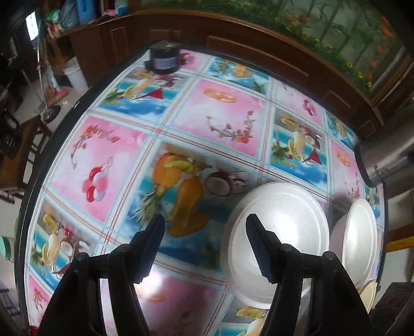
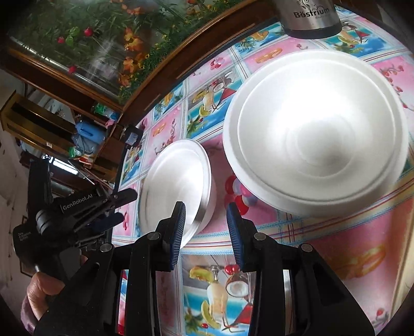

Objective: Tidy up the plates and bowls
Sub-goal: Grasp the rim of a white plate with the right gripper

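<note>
Left tongs (image 1: pixel 204 248) gaping wide over the patterned desk (image 1: pixel 108 152), nothing between the pads; right tongs (image 2: pixel 205 227) parted more narrowly, also empty, above the desk just beside the steel bowl (image 2: pixel 178 183). White bowl (image 2: pixel 318 129) resting right of it, near the steel flask (image 2: pixel 310 18). Only from the right wrist: left tongs (image 2: pixel 117 206) in a hand (image 2: pixel 44 292). Only from the left wrist: dark jar (image 1: pixel 164 58) at the far edge.

On the table (image 2: pixel 336 253) a small bowl (image 2: pixel 178 186) sits at nine o'clock from the big bowl (image 2: pixel 315 131). A flask (image 2: pixel 310 18) stands at twelve o'clock, behind the big bowl.
</note>
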A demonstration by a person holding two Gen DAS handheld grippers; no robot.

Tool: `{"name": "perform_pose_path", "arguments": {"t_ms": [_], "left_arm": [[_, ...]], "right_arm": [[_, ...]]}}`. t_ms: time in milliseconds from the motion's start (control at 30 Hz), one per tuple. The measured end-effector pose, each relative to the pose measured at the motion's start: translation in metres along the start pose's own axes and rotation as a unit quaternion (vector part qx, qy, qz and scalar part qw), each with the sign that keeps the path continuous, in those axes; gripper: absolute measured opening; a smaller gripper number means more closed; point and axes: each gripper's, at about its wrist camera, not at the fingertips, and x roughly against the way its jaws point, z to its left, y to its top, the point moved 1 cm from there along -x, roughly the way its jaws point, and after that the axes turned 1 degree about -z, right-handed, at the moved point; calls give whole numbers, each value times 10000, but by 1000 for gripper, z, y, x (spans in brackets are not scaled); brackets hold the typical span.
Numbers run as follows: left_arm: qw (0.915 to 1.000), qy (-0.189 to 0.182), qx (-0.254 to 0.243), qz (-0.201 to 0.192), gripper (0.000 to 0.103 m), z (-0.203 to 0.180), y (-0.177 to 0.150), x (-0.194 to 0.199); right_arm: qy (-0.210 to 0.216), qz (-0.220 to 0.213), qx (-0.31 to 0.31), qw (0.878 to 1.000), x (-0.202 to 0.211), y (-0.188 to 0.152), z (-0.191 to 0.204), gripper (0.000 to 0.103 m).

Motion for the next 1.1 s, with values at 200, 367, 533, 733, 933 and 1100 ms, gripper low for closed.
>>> {"name": "perform_pose_path", "arguments": {"t_ms": [200, 367, 533, 733, 933, 1100], "left_arm": [[9998, -120, -104, 105, 65, -8, -1, -9], [9997, -116, -171, 144, 64, -10, -2, -14], [9993, -85, -308, 167, 50, -13, -3, -17], [9989, -134, -327, 296, 31, -12, -5, -24], [9988, -110, -400, 275, 25, -15, -5, -24], [9986, -124, -449, 243, 22, -17, -5, -22]], "right_arm": [[31, 11, -54, 10000, -8, 0, -1, 33], [69, -4, -133, 9999, -12, 2, -2, 33], [69, -3, -169, 9998, -16, 2, -2, 33], [24, -23, -210, 9998, -19, 2, -2, 33], [-94, -32, -226, 9997, -22, 3, -4, 33], [-89, -78, -130, 9998, -22, 3, -1, 21]]}}
